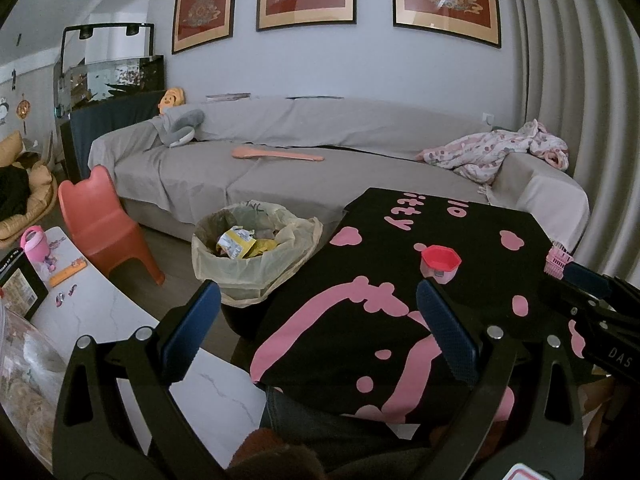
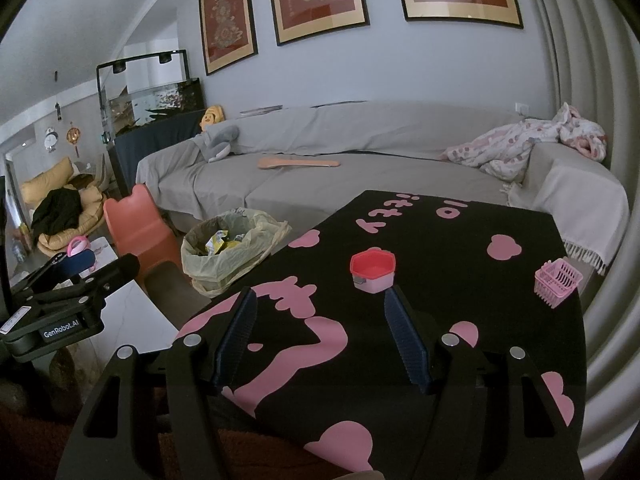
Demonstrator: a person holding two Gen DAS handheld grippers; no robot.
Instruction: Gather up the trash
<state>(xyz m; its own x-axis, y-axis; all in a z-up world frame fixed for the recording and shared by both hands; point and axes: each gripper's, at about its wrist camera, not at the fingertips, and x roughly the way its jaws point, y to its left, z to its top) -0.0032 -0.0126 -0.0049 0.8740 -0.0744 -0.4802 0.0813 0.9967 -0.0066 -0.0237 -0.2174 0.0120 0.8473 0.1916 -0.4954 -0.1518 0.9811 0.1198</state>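
Presently: bin [image 2: 224, 252] on floor beside bench [image 2: 460, 280], bag-lined, wrappers already inside; pink tub [image 2: 373, 271] and small basket [image 2: 558, 282] remain on bench; left tongs [image 1: 318, 322] and right tongs [image 2: 320, 334] both wide, empty.

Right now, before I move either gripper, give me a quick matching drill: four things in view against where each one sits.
Things:
1. pink basket
2. trash bin
3. wooden paddle
4. pink tub

Places:
A. on the floor, left of the table
B. on the grey sofa seat
C. right edge of the black cloth
D. middle of the black cloth

Pairs: 1-C, 2-A, 3-B, 4-D
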